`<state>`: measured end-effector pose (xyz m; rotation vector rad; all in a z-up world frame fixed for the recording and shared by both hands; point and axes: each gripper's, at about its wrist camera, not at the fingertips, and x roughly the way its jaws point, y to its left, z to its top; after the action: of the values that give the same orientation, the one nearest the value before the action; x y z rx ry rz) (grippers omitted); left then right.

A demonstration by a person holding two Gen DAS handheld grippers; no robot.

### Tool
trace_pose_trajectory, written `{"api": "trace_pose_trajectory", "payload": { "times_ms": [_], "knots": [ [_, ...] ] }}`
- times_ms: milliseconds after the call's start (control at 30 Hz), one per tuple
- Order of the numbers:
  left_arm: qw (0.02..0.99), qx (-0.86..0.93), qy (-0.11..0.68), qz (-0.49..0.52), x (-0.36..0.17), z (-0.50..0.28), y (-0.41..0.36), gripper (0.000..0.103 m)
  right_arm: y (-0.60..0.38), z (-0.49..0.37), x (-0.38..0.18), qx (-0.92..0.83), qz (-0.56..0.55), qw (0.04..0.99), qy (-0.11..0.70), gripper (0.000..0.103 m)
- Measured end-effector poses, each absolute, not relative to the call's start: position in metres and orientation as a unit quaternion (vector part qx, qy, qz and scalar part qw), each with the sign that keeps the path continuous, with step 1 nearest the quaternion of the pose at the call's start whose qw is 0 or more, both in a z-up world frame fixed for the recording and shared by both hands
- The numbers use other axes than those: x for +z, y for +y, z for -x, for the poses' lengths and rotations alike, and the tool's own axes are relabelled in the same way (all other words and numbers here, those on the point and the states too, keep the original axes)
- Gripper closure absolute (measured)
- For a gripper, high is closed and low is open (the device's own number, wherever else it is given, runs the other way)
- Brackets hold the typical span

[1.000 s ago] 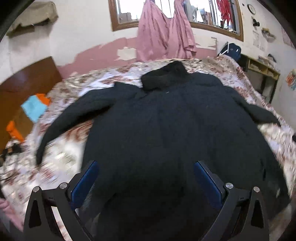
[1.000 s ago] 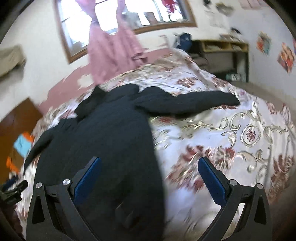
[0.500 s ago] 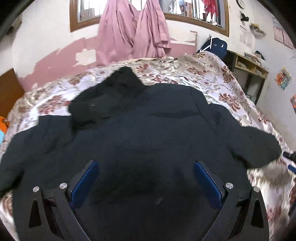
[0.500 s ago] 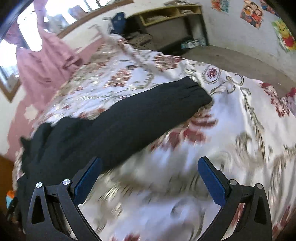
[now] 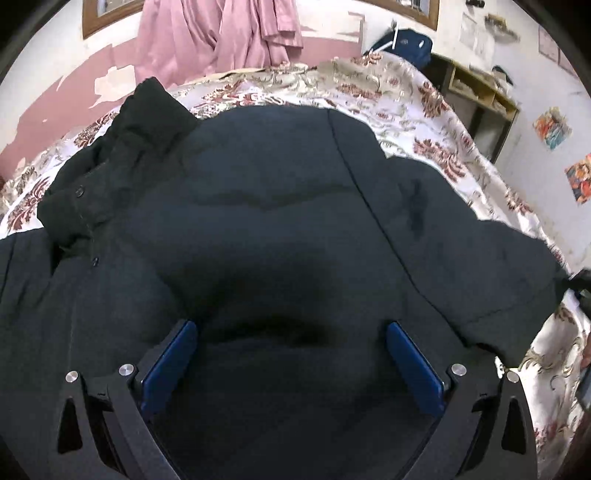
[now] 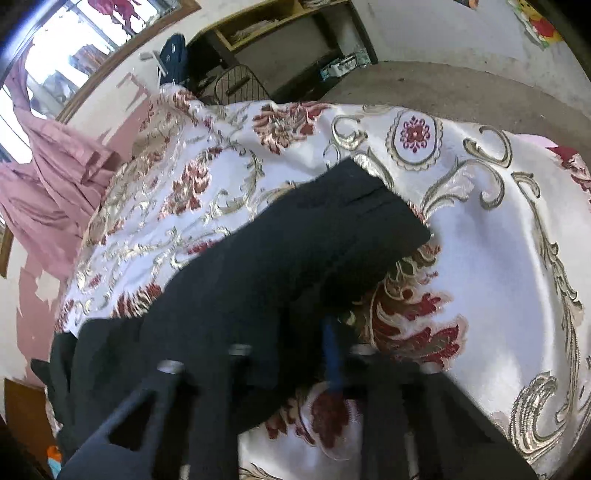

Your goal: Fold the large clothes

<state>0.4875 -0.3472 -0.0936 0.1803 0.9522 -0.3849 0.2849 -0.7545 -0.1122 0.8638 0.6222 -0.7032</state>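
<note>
A large black coat (image 5: 280,206) lies spread on the flowered bed cover (image 5: 399,99), collar at the upper left. My left gripper (image 5: 291,339) is open, its blue pads wide apart, low over the coat's upper back. In the right wrist view the coat's right sleeve (image 6: 332,229) lies across the bed cover (image 6: 480,240), cuff toward the bed's edge. My right gripper (image 6: 295,332) is shut on the sleeve's lower edge; the fingers are blurred, one blue pad (image 6: 332,354) showing against the cloth.
Pink curtains (image 5: 221,33) hang at the window behind the bed. A wooden shelf unit (image 5: 480,88) and a dark blue bag (image 5: 402,40) stand at the right wall. Bare floor (image 6: 461,85) lies beyond the bed's edge.
My left gripper moved in closer over the coat's back, staying open. My right gripper dropped onto the sleeve and went from wide open to shut on it.
</note>
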Motion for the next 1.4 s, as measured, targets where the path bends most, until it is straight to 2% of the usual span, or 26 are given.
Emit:
{"api": "trace_pose_trajectory", "payload": {
  "times_ms": [167,400,567,667,800,933,1067,1167,1267,1300,1333,1400],
  "knots": [
    [0.857,-0.206,0.470,-0.044,-0.079,-0.491,-0.321,0.000,-0.706,-0.285,-0.032,-0.321,-0.297,0.868,0.234,0.099],
    [0.871,-0.187,0.452,0.048,-0.031,-0.478,-0.217,0.000,-0.579,-0.317,0.106,-0.205,-0.138,0.957,0.152,0.100],
    [0.878,-0.180,0.439,0.066,-0.007,-0.456,-0.129,0.000,-0.453,-0.349,0.148,-0.072,-0.040,0.985,0.154,0.100],
    [0.877,-0.173,0.440,0.087,-0.005,-0.446,-0.076,0.000,-0.381,-0.367,0.142,-0.002,-0.001,0.983,0.183,0.100],
    [0.878,-0.167,0.429,0.128,-0.009,-0.432,-0.011,0.000,-0.300,-0.389,0.104,0.063,0.044,0.967,0.242,0.100],
    [0.870,-0.161,0.435,0.165,-0.027,-0.425,0.038,0.000,-0.247,-0.404,0.043,0.098,0.084,0.937,0.326,0.100],
    [0.857,-0.171,0.447,0.188,-0.045,-0.427,0.054,0.000,-0.220,-0.410,-0.028,0.109,0.103,0.890,0.430,0.099],
    [0.847,-0.195,0.455,0.192,-0.054,-0.430,0.047,0.000,-0.216,-0.396,-0.062,0.115,0.097,0.867,0.475,0.095],
    [0.834,-0.235,0.464,0.182,-0.060,-0.432,0.026,0.000,-0.230,-0.374,-0.060,0.131,0.080,0.873,0.463,0.089],
    [0.829,-0.247,0.469,0.178,-0.062,-0.433,0.018,0.000,-0.234,-0.370,-0.056,0.137,0.070,0.874,0.461,0.081],
    [0.823,-0.259,0.475,0.173,-0.064,-0.434,0.007,0.000,-0.240,-0.362,-0.050,0.141,0.058,0.877,0.456,0.062],
    [0.807,-0.276,0.494,0.168,-0.072,-0.436,-0.015,0.000,-0.247,-0.351,-0.040,0.140,0.047,0.887,0.437,0.043]
  ]
}}
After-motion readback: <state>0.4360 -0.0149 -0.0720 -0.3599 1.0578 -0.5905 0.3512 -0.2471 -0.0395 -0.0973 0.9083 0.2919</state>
